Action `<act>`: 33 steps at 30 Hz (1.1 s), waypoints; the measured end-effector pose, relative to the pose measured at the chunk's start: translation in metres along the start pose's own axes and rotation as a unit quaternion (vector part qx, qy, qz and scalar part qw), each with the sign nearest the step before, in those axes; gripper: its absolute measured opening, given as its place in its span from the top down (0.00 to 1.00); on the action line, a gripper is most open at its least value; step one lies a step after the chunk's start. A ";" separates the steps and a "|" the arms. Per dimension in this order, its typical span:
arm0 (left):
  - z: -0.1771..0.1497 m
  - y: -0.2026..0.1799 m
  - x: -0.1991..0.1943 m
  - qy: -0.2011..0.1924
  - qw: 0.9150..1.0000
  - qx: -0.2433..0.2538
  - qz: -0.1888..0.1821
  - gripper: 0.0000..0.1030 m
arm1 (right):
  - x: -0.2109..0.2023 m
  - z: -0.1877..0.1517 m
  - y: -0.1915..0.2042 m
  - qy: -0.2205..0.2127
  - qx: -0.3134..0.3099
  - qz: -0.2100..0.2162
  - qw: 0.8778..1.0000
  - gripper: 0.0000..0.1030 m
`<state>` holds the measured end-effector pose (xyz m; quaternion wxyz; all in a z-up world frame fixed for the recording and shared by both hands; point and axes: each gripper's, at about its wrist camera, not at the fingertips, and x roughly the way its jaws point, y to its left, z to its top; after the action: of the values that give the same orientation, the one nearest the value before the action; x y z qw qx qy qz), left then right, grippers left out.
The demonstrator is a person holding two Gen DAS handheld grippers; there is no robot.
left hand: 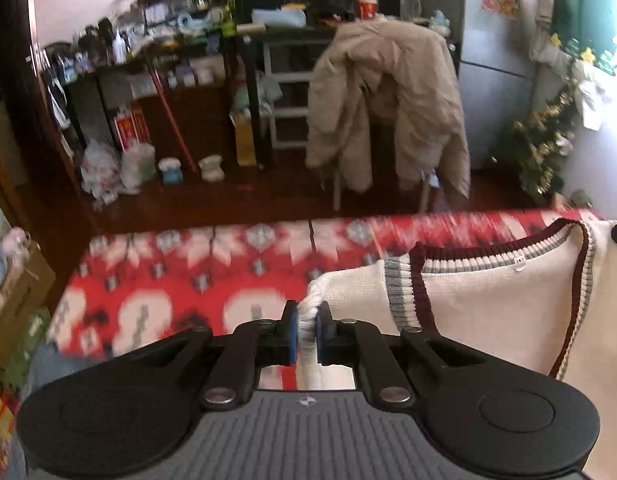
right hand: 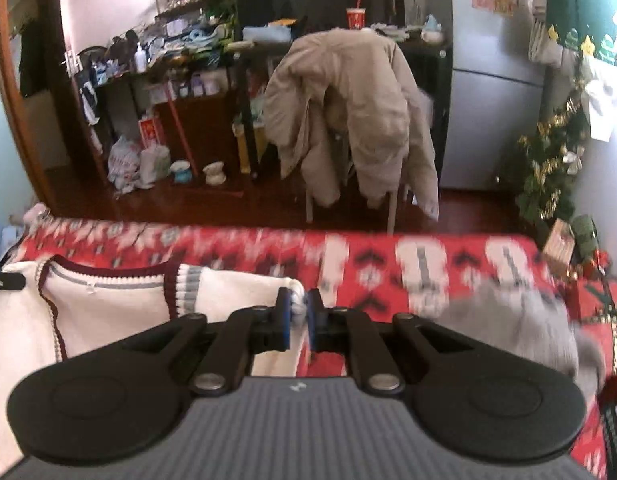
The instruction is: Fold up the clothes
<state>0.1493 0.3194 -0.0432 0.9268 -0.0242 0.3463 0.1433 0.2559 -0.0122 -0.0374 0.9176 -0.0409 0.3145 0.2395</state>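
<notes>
One cream knit vest (left hand: 488,312), maroon-and-grey trim at neck and armholes, held up over red patterned blanket (left hand: 180,280). Two grippers: left gripper (left hand: 307,330) clamped on one shoulder of vest, right gripper (right hand: 298,316) clamped on other shoulder; blue pads (right hand: 285,318) pinch bunched knit. One grey garment (right hand: 520,320) lies on blanket at right, blurred. Room behind: one chair draped with beige coat (right hand: 348,120), cluttered shelves (left hand: 176,40), fridge (right hand: 492,80), small decorated tree (right hand: 548,168), dark wood floor (left hand: 228,200).
</notes>
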 end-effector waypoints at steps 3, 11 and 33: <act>0.033 -0.004 0.033 -0.003 1.000 0.002 0.021 0.92 | 0.029 0.031 -0.002 -0.008 -0.004 -0.012 1.000 0.92; 0.063 -0.006 0.130 0.051 0.997 -0.005 0.051 0.92 | 0.132 0.079 0.000 0.022 -0.027 -0.025 0.999 0.92; 0.044 0.025 0.102 0.092 0.994 -0.035 0.055 0.49 | 0.164 0.038 -0.036 0.061 0.044 -0.040 0.996 0.64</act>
<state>0.2431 0.3749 -0.0743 0.8803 -0.0507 0.4254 0.2036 0.4060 0.0326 -0.1078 0.9064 -0.0278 0.3785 0.1854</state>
